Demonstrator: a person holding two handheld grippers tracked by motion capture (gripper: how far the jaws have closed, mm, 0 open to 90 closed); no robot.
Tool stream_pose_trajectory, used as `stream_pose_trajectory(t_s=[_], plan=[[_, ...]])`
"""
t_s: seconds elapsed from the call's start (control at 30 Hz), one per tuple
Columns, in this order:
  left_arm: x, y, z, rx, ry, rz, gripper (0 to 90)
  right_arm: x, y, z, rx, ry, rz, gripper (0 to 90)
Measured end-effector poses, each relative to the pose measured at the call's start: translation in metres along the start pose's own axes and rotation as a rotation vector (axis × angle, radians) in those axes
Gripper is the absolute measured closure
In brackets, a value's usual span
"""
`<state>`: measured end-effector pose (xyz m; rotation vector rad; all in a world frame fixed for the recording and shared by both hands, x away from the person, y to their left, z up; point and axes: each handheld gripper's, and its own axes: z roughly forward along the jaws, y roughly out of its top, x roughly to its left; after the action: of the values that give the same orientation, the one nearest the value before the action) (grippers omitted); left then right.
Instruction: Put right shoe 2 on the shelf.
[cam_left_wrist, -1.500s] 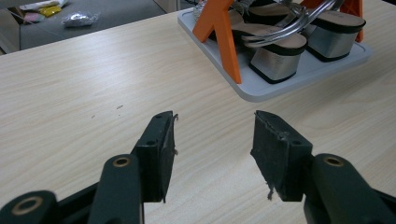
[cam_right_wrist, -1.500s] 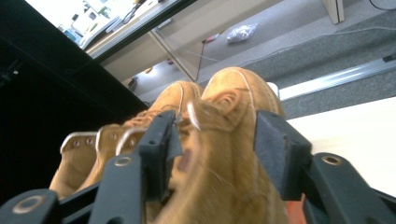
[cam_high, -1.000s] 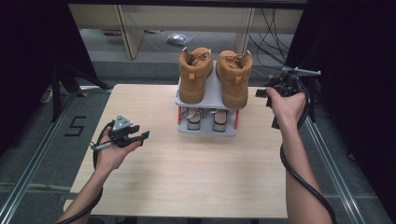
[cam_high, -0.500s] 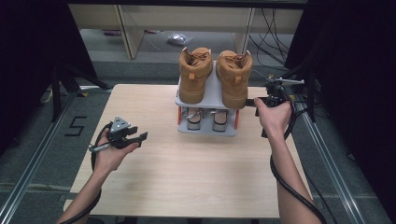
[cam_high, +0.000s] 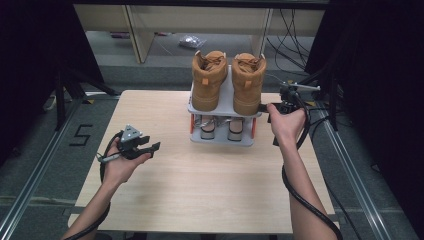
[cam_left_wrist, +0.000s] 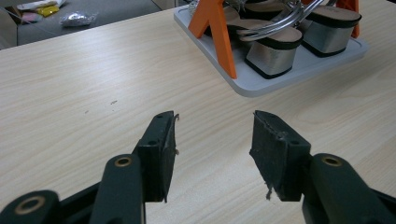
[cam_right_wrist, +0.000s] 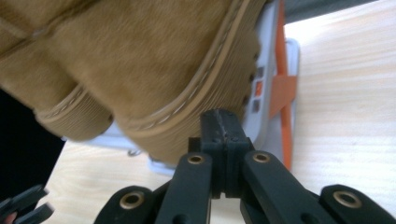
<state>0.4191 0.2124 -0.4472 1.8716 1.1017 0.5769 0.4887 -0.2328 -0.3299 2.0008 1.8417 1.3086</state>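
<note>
I see right gripper (cam_right_wrist: 219, 116) jaws together, tip at tan boot (cam_right_wrist: 140, 60) sole, frame centre | left gripper (cam_left_wrist: 212, 140) jaws apart over table (cam_left_wrist: 70, 93), lower frame

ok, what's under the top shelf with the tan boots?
Under the top shelf a pair of silver block-heel sandals sits on the rack's bottom tray, between orange supports. Their toes are hidden under the shelf.

The high view looks forward and down over the whole table (cam_high: 200, 190). Both gripper views sit low and close, sharing the shoe rack (cam_left_wrist: 299, 74).
</note>
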Motion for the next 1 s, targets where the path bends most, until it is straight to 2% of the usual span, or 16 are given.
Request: stream_pose_trajectory(t_s=[0.07,0.13,0.23,0.33,0.43,0.57,0.6,0.63,0.67,0.7,0.77,0.8,0.83,0.9,0.93,1.0], plan=[[0.0,-0.002,0.0,-0.006,-0.001,-0.012,49.1,-0.002,0.001,0.003,-0.01,-0.02,-0.034,90.0],[0.001,-0.003,-0.001,0.002,0.002,-0.004,49.1,0.002,0.0,0.002,-0.003,-0.025,-0.004,90.0],[0.003,-0.005,-0.001,-0.001,0.006,-0.014,48.8,0.001,-0.001,0.001,-0.01,-0.02,-0.029,90.0],[0.003,-0.007,-0.001,-0.025,0.005,-0.035,48.4,0.0,-0.003,-0.003,-0.04,-0.044,-0.063,85.7],[0.003,-0.008,-0.003,-0.039,0.001,-0.039,47.4,-0.004,-0.006,-0.006,-0.079,-0.072,-0.152,78.6],[0.003,-0.011,-0.006,-0.058,0.025,-0.042,45.3,-0.008,-0.015,-0.014,-0.116,-0.079,-0.213,66.5],[0.002,-0.012,-0.007,-0.06,0.027,-0.046,44.8,-0.013,-0.016,-0.016,-0.13,-0.074,-0.263,64.5],[0.002,-0.013,-0.007,-0.06,0.03,-0.043,44.6,-0.015,-0.019,-0.017,-0.13,-0.08,-0.265,62.7],[0.002,-0.013,-0.008,-0.057,0.029,-0.041,44.5,-0.014,-0.025,-0.02,-0.124,-0.072,-0.226,61.2],[0.002,-0.014,-0.008,-0.062,0.022,-0.045,44.4,-0.02,-0.026,-0.02,-0.133,-0.081,-0.275,60.2],[0.001,-0.016,-0.009,-0.064,0.027,-0.04,44.3,-0.024,-0.033,-0.022,-0.12,-0.078,-0.249,59.2],[0.0,-0.017,-0.01,-0.074,0.031,-0.04,44.3,-0.029,-0.036,-0.022,-0.122,-0.106,-0.27,58.5],[0.0,-0.018,-0.011,-0.09,0.036,-0.03,44.6,-0.033,-0.038,-0.023,-0.122,-0.084,-0.28,57.9],[-0.002,-0.022,-0.014,-0.105,0.046,-0.017,44.8,-0.038,-0.045,-0.025,-0.114,-0.087,-0.259,56.6],[-0.002,-0.023,-0.015,-0.109,0.048,-0.02,44.8,-0.046,-0.048,-0.025,-0.118,-0.089,-0.298,55.9],[-0.002,-0.028,-0.017,-0.118,0.053,-0.021,44.9,-0.052,-0.054,-0.026,-0.108,-0.092,-0.297,55.0]])
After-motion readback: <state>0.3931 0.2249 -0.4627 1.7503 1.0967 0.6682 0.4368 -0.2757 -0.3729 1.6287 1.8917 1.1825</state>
